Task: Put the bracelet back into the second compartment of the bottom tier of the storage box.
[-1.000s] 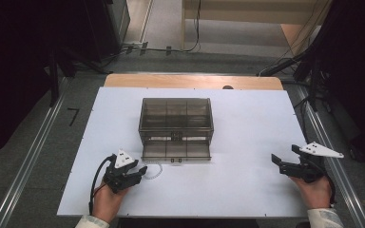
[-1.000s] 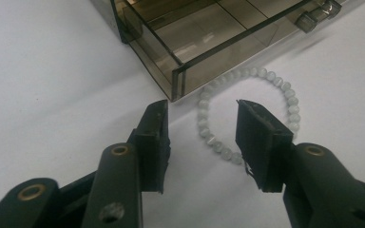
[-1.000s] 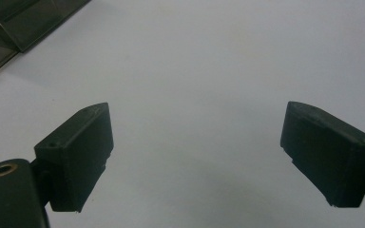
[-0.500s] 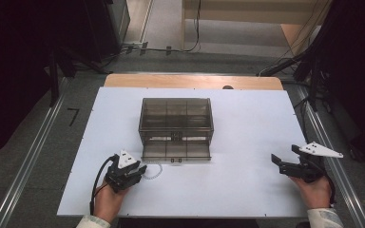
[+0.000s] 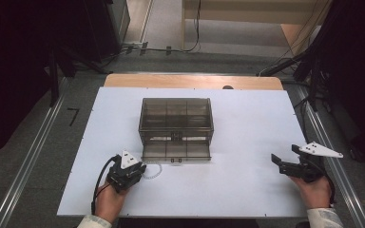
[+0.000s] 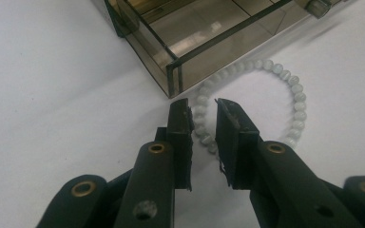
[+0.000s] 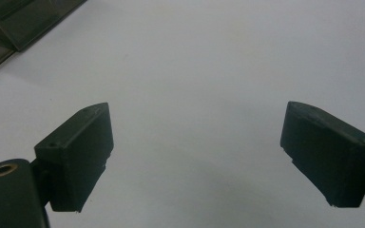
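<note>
Since a second ago the left gripper [image 6: 204, 107] has been closing its jaws around the near arc of the bracelet [image 6: 292, 88]; both hands kept their places. Its pads straddle the beads with a narrow gap, and whether they already pinch the beads I cannot tell. That bracelet lies on the white desk [image 5: 247, 142], touching the front left corner of the smoky box [image 5: 176, 128]. Well apart at the desk's right edge, the right gripper [image 5: 278, 161] is released, jaws wide over bare desk.

No legible text or labels.
</note>
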{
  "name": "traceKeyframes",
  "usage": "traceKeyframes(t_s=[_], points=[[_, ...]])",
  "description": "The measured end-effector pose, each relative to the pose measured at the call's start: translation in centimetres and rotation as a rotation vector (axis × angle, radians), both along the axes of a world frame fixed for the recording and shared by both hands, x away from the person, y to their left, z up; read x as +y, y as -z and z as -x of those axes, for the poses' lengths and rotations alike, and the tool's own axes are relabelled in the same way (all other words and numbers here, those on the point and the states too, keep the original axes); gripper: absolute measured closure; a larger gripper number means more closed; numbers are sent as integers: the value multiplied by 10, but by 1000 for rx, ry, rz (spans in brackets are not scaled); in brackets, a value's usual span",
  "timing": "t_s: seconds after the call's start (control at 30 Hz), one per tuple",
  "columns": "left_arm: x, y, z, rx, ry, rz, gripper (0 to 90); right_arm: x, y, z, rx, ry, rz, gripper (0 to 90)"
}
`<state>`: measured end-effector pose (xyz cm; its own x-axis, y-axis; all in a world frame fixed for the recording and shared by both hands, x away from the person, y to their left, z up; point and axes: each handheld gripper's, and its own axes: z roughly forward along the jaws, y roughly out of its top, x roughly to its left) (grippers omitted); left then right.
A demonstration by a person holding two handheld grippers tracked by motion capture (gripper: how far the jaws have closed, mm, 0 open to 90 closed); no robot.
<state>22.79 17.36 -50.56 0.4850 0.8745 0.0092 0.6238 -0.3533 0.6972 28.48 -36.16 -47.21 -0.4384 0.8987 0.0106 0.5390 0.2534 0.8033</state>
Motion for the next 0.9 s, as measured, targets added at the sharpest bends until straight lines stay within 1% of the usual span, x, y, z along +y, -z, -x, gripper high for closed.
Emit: traceKeyframes(t_s=[0.13,0.17,0.2,0.4,0.53,0.73,0.9], points=[[0,0,0,3,1,1,804,0,0,0,0,2,0,90],[-1,0,0,4,5,3,821,0,0,0,0,3,0,91],[-1,0,0,3,9,-1,861,0,0,0,0,2,-1,90],[-2,0,0,2,15,-13,861,0,0,0,0,3,-2,91],[-2,0,-1,5,15,-11,862,0,0,-1,-1,0,2,91],[-4,-1,0,-3,13,-20,864,1,0,-1,0,-1,1,90],[-3,-1,0,-2,11,-14,864,0,0,-1,1,1,0,90]])
